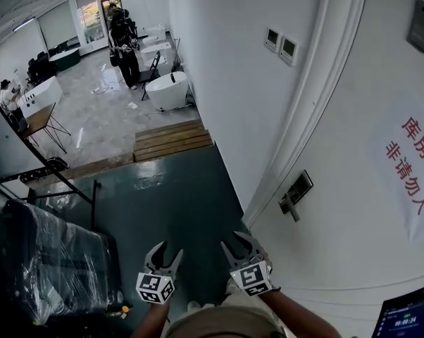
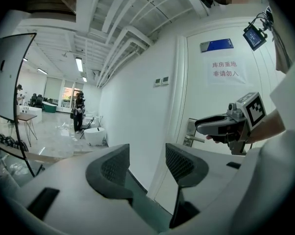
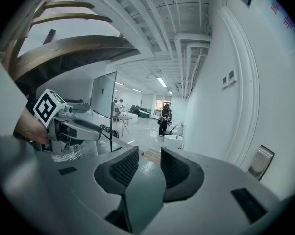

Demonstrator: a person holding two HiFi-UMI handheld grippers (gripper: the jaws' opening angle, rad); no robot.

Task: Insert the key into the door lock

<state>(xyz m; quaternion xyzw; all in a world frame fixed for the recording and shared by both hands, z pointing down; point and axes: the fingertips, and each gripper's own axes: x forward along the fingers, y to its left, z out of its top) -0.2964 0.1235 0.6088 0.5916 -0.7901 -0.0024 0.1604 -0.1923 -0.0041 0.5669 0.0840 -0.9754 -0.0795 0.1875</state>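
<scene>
The left gripper fills the lower part of the frame. Its two fingers stand apart, with nothing between them. At the right of the frame, the right gripper is near the handle of the white door.

Bright even light came from ceiling strip lights. Gripper views were fisheye-warped with black corners; floor glared

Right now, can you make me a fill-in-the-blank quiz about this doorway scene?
The jaws of the left gripper and the right gripper both stand ____.
The door is painted ____.
The sign on it has ____ lettering.
The door handle is nearer the ____ gripper.
Missing words: open, white, red, right.
</scene>
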